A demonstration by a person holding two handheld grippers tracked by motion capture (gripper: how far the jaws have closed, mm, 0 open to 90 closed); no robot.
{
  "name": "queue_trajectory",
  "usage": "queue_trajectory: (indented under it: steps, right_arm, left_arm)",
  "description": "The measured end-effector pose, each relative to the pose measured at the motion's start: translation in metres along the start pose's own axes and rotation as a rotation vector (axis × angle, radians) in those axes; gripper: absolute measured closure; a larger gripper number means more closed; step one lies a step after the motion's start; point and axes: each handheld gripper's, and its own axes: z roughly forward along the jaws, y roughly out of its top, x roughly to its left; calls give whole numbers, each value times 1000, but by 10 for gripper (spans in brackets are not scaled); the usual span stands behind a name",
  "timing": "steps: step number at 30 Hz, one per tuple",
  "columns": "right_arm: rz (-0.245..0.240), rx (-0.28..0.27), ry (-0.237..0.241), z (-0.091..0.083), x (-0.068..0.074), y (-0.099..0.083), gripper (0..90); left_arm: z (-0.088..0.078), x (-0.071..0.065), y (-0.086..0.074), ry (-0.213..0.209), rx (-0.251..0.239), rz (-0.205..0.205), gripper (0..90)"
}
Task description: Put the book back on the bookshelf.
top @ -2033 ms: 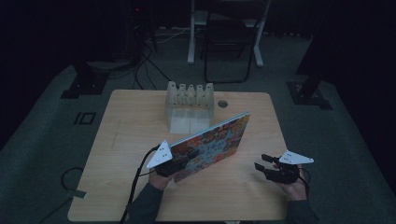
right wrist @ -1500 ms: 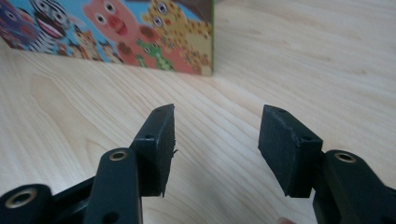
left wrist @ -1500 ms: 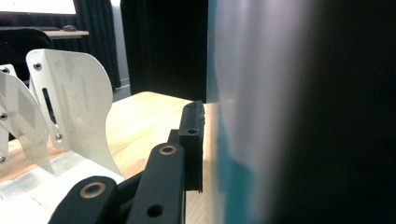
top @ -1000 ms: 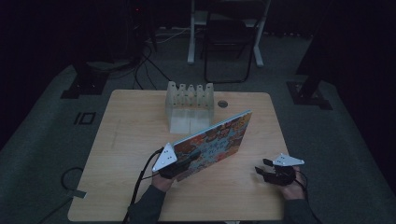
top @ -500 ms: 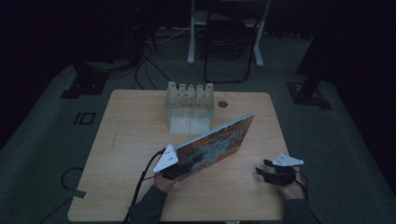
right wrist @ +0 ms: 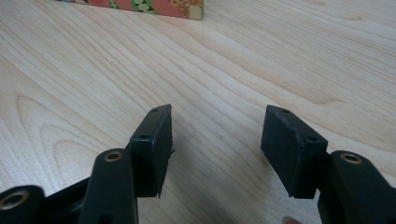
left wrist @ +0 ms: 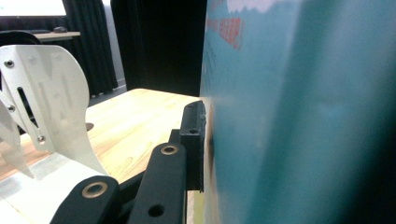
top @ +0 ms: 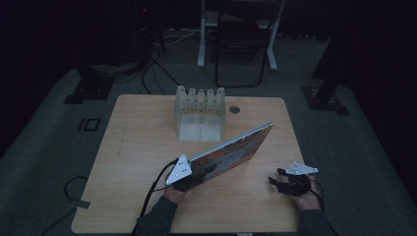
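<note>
A flat book with a colourful patterned cover (top: 231,150) hangs tilted over the middle of the wooden table (top: 137,142), its far corner raised toward the right. My left gripper (top: 194,177) is shut on its near lower edge. In the left gripper view one black jaw presses against the book's teal face (left wrist: 299,112); the other jaw is hidden behind it. My right gripper (top: 278,183) hovers low over the table's front right, open with bare wood between its pads (right wrist: 154,135). A corner of the book (right wrist: 154,7) shows at the top of the right gripper view.
A translucent slotted rack (top: 199,113) stands upright at the back middle of the table, just beyond the book; it shows close by as a white rack (left wrist: 46,107) in the left gripper view. A small round hole (top: 234,109) lies beside it. A chair (top: 238,44) and stand legs sit behind the table.
The left gripper and the book have shifted a little to the right and toward the front edge, the book lying slightly flatter. The right gripper has hardly moved and stays open.
</note>
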Motion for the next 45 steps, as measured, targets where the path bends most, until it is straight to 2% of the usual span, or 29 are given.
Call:
queue_trajectory:
  steps: [5, 8, 11, 13, 14, 16, 20, 35, 45]
  right_arm:
    - [0, 0, 2, 0, 0, 0, 426]
    - [1, 0, 3, 0, 0, 0, 426]
    - [2, 1, 4, 0, -1, 0, 426]
    - [2, 1, 4, 0, -1, 0, 426]
    - [4, 2, 5, 0, -1, 0, 426]
    - [4, 6, 7, 0, -1, 0, 426]
    - [6, 7, 9, 0, -1, 0, 422]
    - [13, 11, 12, 0, -1, 0, 416]
    - [9, 15, 8, 1, -1, 0, 366]
  left_arm:
    - [3, -1, 3, -14, 1, 7, 750]
    - [4, -1, 3, 0, 1, 4, 781]
    - [4, 2, 4, 24, -1, -24, 791]
    - [4, 2, 4, 24, -1, -24, 797]
    - [4, 5, 3, 51, -5, -66, 807]
    - [3, 9, 3, 57, -9, -99, 809]
    - [2, 11, 2, 62, -16, -132, 810]
    - [-4, 13, 7, 44, -16, -167, 812]
    - [-7, 11, 12, 46, -13, -153, 812]
